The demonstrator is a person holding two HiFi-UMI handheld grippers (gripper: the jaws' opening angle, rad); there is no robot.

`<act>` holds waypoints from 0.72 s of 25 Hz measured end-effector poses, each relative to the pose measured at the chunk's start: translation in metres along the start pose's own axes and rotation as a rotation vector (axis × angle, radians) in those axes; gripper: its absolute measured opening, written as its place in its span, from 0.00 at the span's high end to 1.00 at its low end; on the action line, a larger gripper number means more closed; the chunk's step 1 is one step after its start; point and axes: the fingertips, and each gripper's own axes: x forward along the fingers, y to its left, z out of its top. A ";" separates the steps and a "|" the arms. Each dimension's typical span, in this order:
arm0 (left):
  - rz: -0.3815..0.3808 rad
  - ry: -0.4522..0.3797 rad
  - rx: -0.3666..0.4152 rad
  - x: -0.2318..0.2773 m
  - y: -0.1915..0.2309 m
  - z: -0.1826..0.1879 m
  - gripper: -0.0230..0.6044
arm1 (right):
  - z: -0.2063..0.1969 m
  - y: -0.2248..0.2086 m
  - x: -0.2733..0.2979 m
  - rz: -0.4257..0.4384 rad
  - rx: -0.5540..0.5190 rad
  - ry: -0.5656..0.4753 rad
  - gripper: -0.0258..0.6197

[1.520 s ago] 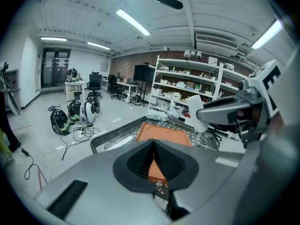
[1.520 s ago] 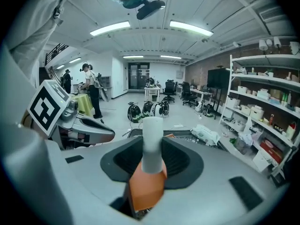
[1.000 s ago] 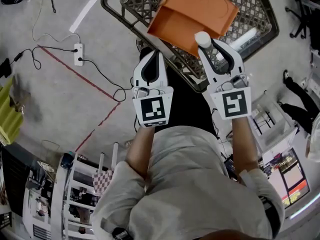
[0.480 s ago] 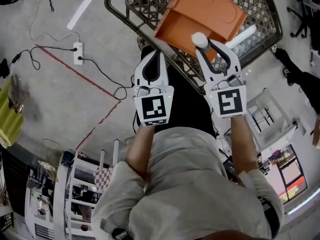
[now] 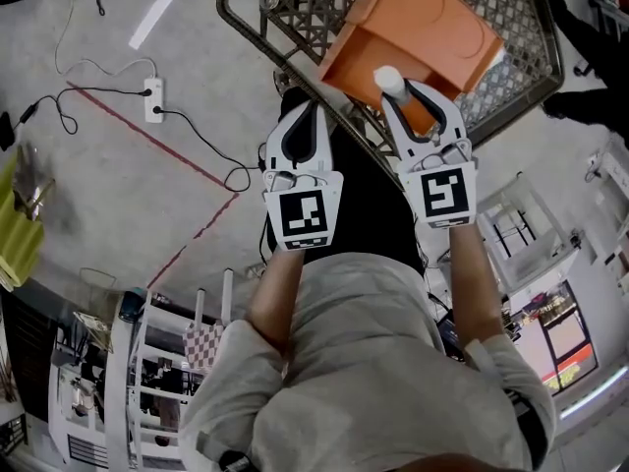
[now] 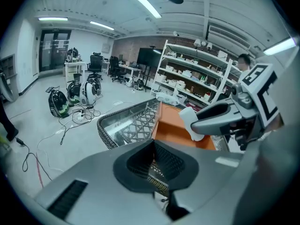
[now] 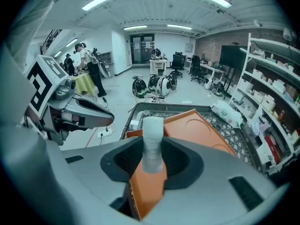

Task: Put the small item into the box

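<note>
An orange box (image 5: 418, 28) lies open and tilted inside a dark lattice basket (image 5: 295, 8) on the floor. My right gripper (image 5: 394, 87) is shut on a small white cylinder (image 5: 387, 78), which stands upright between the pads over the box's near edge. In the right gripper view the cylinder (image 7: 152, 142) hides part of the orange box (image 7: 199, 130). My left gripper (image 5: 306, 114) hangs just left of the basket's near rim, shut and empty. In the left gripper view its pads (image 6: 159, 161) meet, and the cylinder (image 6: 188, 120) shows to the right.
A power strip (image 5: 153, 94) with cables and a red tape line (image 5: 167, 150) lie on the floor at left. A white wire rack (image 5: 162, 362) stands behind me at lower left. Shelving (image 6: 197, 78) lines the wall beyond the basket. A person's dark legs (image 5: 590, 18) show at upper right.
Both grippers have sunk toward the basket. The right one, still holding the white cylinder, has come over the near edge of the orange box.
</note>
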 end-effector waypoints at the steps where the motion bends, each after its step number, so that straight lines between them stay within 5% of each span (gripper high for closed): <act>1: -0.001 0.001 0.000 0.001 0.003 0.001 0.95 | -0.001 0.001 0.003 0.002 0.008 0.001 0.77; 18: -0.080 0.082 0.037 0.030 0.021 -0.008 0.95 | -0.032 -0.003 0.043 -0.031 0.175 0.147 0.77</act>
